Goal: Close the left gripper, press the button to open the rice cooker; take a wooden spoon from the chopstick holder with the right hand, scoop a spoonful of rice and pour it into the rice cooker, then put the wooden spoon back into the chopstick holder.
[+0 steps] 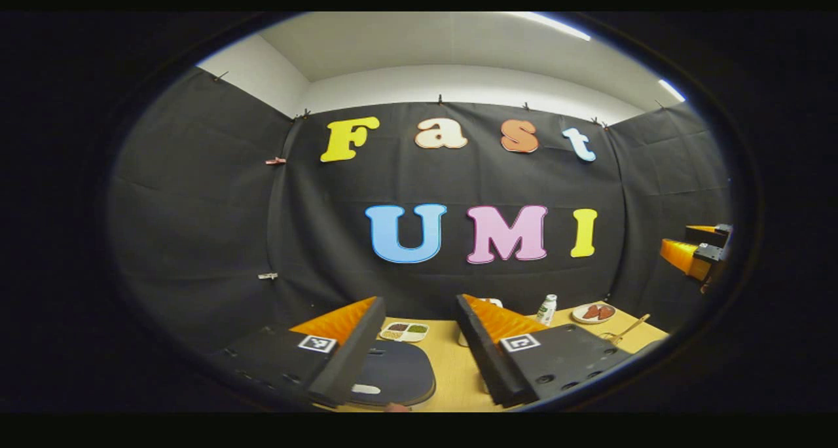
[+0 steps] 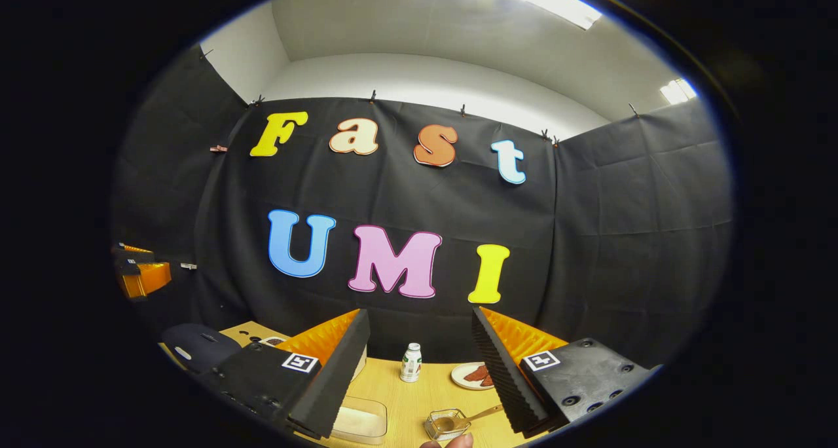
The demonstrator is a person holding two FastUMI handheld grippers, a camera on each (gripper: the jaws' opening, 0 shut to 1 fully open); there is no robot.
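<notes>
In the left gripper view, the left gripper hangs above the near edge of the wooden table with its 2 fingers spread wide and nothing between them. Below the left finger, at about 7 o'clock, sits the dark rice cooker with its lid down; a small pale oval button shows on its near rim. Beyond the cooker, toward 12 o'clock between the fingers, lies a divided tray holding grains of different colours. Toward 2 o'clock stand a small white bottle and a plate with reddish pieces on it. Nearer, at about 4 o'clock, the wooden spoon leans out of the wire chopstick holder. At 3 o'clock, high above the table, part of the right gripper enters at the edge of the view.

In the right gripper view, the right gripper also hovers over the table with its 2 fingers wide apart and empty. At 6 o'clock the chopstick holder sits with the wooden spoon resting in it, handle pointing toward the right finger. Just beside it at 7 o'clock is a clear container of white rice. The bottle and the plate stand farther off between the fingers. The rice cooker lies at 8 o'clock. A fingertip shows at the bottom edge.
</notes>
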